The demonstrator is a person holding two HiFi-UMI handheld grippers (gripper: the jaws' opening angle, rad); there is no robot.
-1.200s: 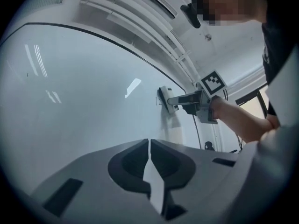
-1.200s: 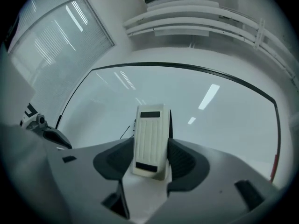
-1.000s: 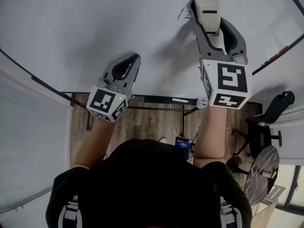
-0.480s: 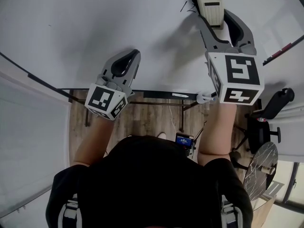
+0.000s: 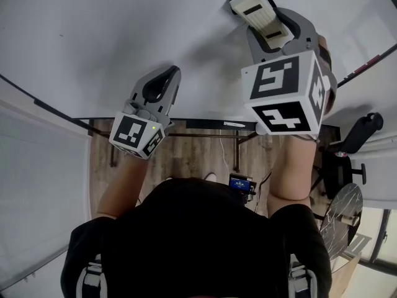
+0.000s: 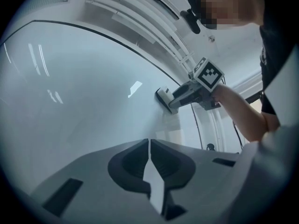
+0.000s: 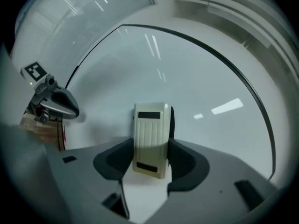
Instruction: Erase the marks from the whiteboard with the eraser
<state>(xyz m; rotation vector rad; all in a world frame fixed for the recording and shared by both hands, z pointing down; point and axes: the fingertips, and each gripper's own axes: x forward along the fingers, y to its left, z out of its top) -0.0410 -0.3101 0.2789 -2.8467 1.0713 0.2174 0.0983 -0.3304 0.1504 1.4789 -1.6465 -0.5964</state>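
Observation:
The whiteboard [image 5: 124, 36] fills the upper part of the head view. My right gripper [image 5: 268, 28] is shut on the cream eraser [image 5: 255, 14], which is pressed flat against the board near the top. From the right gripper view the eraser [image 7: 150, 139] sits upright between the jaws. No pen marks show on the board around it. My left gripper [image 5: 162, 82] hovers lower left, close to the board, shut with nothing in it [image 6: 149, 146]. The left gripper view shows the right gripper's cube [image 6: 206, 74] and the eraser [image 6: 164, 100] on the board.
The board's dark lower rail [image 5: 211, 129] runs under both grippers. Below lie a wooden floor [image 5: 186, 157], cables and a small device [image 5: 240, 185]. A black office chair [image 5: 353, 148] stands at the right. The person's arms and head fill the bottom.
The right gripper has swept the eraser up and to the left over where the written marks stood, rolling its cube. Those marks no longer show. The left gripper has barely moved.

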